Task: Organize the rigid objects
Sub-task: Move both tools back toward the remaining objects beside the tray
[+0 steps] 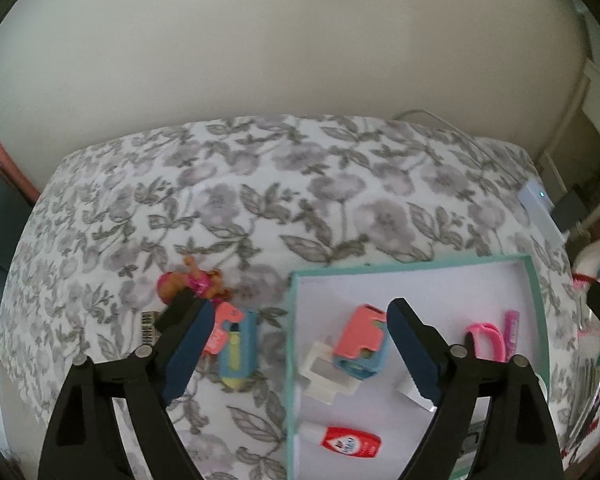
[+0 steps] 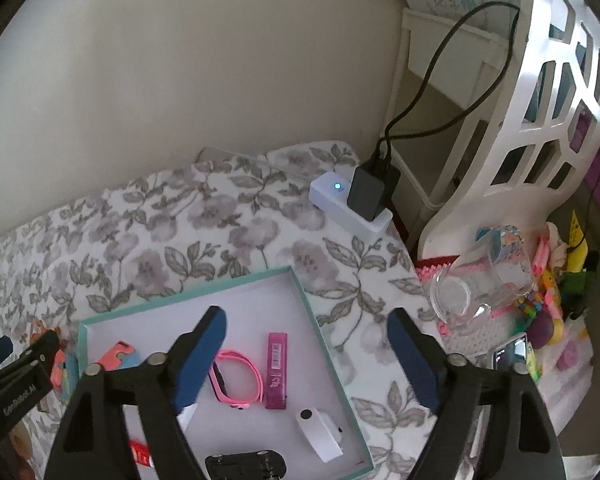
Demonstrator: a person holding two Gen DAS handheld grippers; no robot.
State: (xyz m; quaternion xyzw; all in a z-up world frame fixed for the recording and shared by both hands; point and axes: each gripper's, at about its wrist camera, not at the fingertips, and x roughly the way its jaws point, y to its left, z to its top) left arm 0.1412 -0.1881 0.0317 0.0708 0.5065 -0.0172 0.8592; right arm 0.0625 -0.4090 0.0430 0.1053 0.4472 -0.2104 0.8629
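- Left tongs (image 1: 300,344) released, empty, above teal tray (image 1: 416,266) rim; coral-blue case (image 1: 360,340) inside tray; second case (image 1: 236,344) outside, left of tray.
- Right tongs (image 2: 306,354) released, empty, over tray (image 2: 196,294); pink watch (image 2: 236,378) and magenta tube (image 2: 277,370) inside tray.

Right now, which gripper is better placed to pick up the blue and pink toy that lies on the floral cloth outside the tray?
Left. The left gripper hangs with jaws open just above the blue and pink toy, which lies beside the teal tray. The right gripper is over the tray's far side.
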